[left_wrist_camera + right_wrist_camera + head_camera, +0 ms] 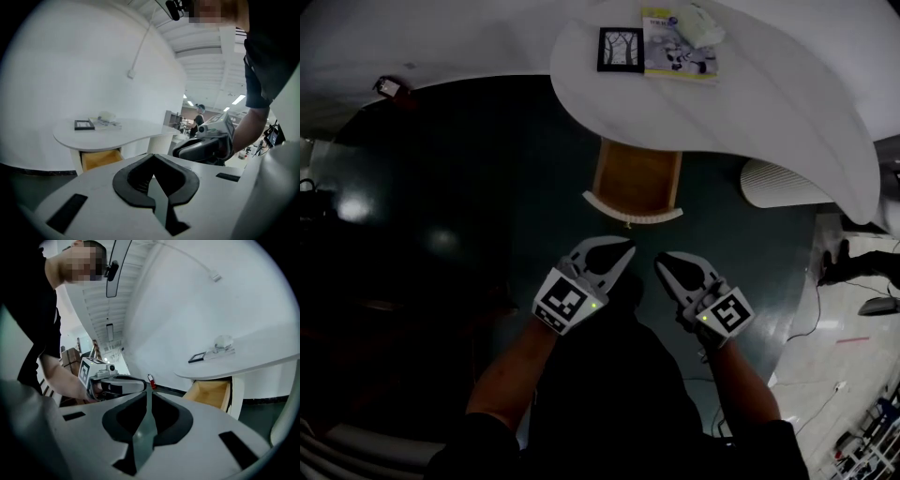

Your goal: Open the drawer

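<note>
The drawer [636, 180] is seen pulled out at twelve o'clock; the left gripper [626, 248] and right gripper [662, 262] are held closed, empty.

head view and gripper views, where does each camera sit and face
Head view: on the head, facing down at the drawer; forearms, left gripper, right gripper show.
Left gripper view: on that gripper, facing the table; shut jaws, right forearm show.
Right gripper view: on that gripper, facing the table; shut jaws, left forearm show.
All share the drawer.
</note>
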Action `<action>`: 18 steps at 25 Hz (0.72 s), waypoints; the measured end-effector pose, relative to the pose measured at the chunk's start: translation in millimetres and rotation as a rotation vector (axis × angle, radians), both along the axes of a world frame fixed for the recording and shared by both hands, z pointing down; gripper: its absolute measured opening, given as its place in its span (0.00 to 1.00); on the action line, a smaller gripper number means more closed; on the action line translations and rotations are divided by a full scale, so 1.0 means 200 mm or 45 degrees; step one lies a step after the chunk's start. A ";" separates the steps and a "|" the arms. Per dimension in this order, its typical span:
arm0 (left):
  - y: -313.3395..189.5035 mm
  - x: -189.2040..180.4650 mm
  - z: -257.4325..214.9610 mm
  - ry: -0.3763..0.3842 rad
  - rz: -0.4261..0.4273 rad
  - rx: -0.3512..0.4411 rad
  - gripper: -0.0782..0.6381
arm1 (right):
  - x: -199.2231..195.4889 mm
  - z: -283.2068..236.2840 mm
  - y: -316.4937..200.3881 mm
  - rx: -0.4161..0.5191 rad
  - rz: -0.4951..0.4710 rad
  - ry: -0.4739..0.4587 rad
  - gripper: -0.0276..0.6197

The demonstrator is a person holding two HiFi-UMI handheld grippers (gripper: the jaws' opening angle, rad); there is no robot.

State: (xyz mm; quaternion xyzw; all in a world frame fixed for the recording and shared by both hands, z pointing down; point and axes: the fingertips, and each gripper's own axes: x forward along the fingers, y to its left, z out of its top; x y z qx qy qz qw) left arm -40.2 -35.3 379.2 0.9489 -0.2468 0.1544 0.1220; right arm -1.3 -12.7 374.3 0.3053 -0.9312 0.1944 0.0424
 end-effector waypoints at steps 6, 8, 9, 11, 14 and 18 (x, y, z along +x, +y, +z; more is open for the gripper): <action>0.01 -0.01 -0.28 -0.014 -0.113 0.022 0.12 | 0.05 -0.29 0.09 0.026 0.030 -0.064 0.07; 0.04 -0.01 -0.36 -0.014 -0.130 0.028 0.12 | 0.05 -0.37 0.11 0.038 0.020 -0.071 0.07; 0.05 -0.01 -0.40 -0.014 -0.136 0.036 0.12 | 0.05 -0.40 0.11 0.054 0.015 -0.063 0.07; 0.08 -0.01 -0.48 -0.008 -0.140 0.057 0.12 | 0.04 -0.46 0.12 0.091 0.012 -0.036 0.07; 0.13 -0.03 -0.57 -0.014 -0.138 0.074 0.12 | 0.04 -0.56 0.12 0.125 0.026 -0.039 0.07; 0.16 -0.08 -0.71 0.007 -0.144 0.117 0.12 | 0.02 -0.69 0.14 0.156 0.053 -0.057 0.07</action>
